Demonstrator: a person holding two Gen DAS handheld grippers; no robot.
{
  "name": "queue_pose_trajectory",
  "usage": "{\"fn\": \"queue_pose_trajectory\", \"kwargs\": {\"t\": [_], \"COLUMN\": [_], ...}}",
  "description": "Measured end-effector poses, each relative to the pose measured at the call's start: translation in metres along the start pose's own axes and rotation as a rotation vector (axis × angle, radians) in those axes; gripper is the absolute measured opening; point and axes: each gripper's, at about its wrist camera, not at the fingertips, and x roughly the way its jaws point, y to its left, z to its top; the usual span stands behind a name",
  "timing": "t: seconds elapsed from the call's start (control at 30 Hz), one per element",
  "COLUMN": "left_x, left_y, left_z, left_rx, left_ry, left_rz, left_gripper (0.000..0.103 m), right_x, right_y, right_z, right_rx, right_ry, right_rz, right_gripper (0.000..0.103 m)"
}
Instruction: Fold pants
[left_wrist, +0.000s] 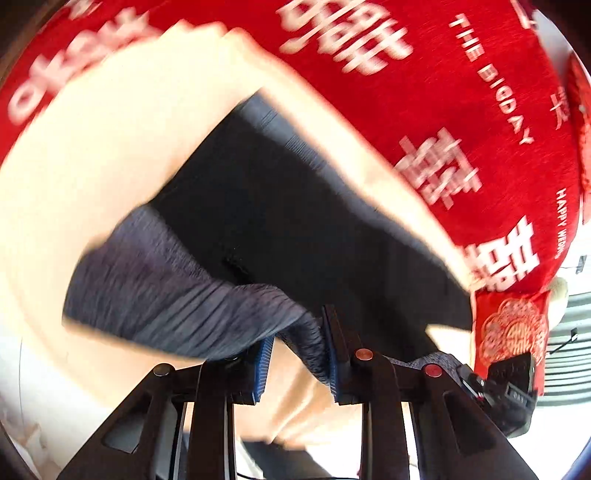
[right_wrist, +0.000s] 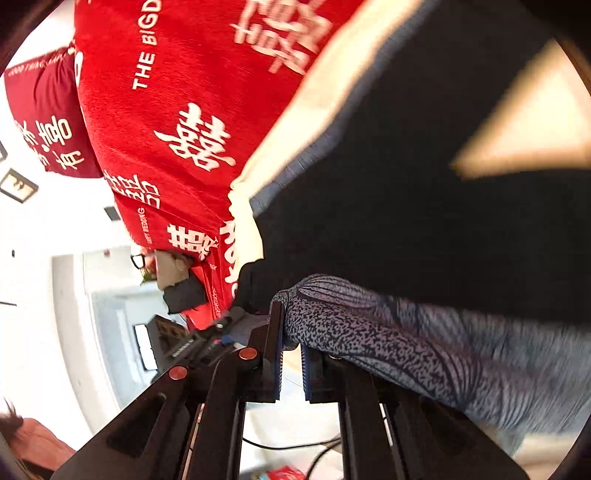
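Observation:
The pants (left_wrist: 280, 221) are dark, with a heathered grey ribbed waistband (left_wrist: 177, 295), and hang in the air above a cream sheet (left_wrist: 110, 140). My left gripper (left_wrist: 297, 354) is shut on a bunched part of the waistband between its blue pads (left_wrist: 263, 365). In the right wrist view the same pants (right_wrist: 424, 221) spread up and right. My right gripper (right_wrist: 291, 350) is shut on the speckled grey waistband (right_wrist: 369, 332). Both views are blurred by motion.
A red blanket with white characters (left_wrist: 461, 92) covers the bed beyond the cream sheet; it also shows in the right wrist view (right_wrist: 177, 110). A dark red pillow (right_wrist: 48, 122) lies at the left. White walls and a doorway (right_wrist: 92, 314) lie behind.

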Motion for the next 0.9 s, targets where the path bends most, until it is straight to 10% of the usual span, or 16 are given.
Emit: {"fn": "queue_pose_trajectory", "kwargs": {"t": [0.3, 0.47, 0.53, 0.6, 0.7, 0.8, 0.9], "left_x": [0.088, 0.130, 0.118, 0.098, 0.074, 0.095, 0.136], "left_y": [-0.040, -0.044, -0.045, -0.049, -0.050, -0.054, -0.066], "left_z": [0.120, 0.141, 0.140, 0.138, 0.131, 0.125, 0.118], "left_rx": [0.131, 0.097, 0.078, 0.068, 0.056, 0.083, 0.164], "left_ry": [-0.094, -0.045, -0.063, -0.114, -0.173, -0.094, -0.044], "left_rz": [0.135, 0.255, 0.257, 0.324, 0.380, 0.427, 0.488], "left_gripper": [0.032, 0.033, 0.040, 0.076, 0.082, 0.082, 0.082], "right_x": [0.074, 0.107, 0.105, 0.101, 0.088, 0.098, 0.129], "right_y": [-0.001, -0.048, -0.039, -0.018, 0.003, 0.018, 0.010], "right_z": [0.178, 0.206, 0.202, 0.192, 0.173, 0.164, 0.173], "right_rx": [-0.065, -0.010, -0.075, -0.162, -0.268, -0.376, -0.443], "right_ry": [0.118, 0.198, 0.214, 0.229, 0.221, 0.232, 0.275], "right_rz": [-0.204, -0.317, -0.321, -0.323, -0.341, -0.384, -0.485], "right_gripper": [0.012, 0.014, 0.039, 0.079, 0.079, 0.048, 0.043]}}
